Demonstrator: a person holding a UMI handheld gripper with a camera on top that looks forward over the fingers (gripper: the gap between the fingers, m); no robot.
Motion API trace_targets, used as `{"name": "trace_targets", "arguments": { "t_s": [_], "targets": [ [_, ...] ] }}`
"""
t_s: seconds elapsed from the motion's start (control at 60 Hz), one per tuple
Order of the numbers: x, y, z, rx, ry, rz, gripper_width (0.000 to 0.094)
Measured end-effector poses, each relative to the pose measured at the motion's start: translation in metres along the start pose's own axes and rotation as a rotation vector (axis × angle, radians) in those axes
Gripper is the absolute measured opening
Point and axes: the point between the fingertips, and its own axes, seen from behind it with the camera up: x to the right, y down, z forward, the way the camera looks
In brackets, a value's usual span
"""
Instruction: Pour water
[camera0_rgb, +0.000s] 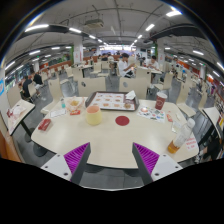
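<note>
**Tool held open above the bench, nothing between its fingers**

The tool (111, 160) hangs over the near edge of a pale bench (105, 145) with its two fingers spread wide, the purple pads (75, 155) facing each other across bare bench top. Nothing sits between them.

The likeliest water vessels stand off at about 2 o'clock from the tool, near the bench's right end: a clear bottle (188, 133) and, just beside it, a glass with amber liquid (173, 146). Both are well apart from the right finger. Whether the bottle holds water cannot be told.

Straight ahead at 12 o'clock, beyond the fingers, lies a small red disc (122, 120), and farther still a dark tray (112, 101) carrying small items. At about 11 o'clock stands a yellowish cup (93, 115); a red cup (160, 101) stands at 1 o'clock near the far edge. At 10 o'clock a red packet (44, 124) lies flat on the bench.

Beyond the bench stretches a large hall with more tables and ceiling strip lights.
</note>
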Motion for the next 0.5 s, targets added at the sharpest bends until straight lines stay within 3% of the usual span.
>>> {"name": "trace_targets", "arguments": {
  "t_s": [0.333,0.5],
  "targets": [
    [0.186,0.083,0.013,-0.001,0.150,0.056,0.0851],
    [0.274,0.087,0.041,0.055,0.217,0.115,0.0852]
  ]
}}
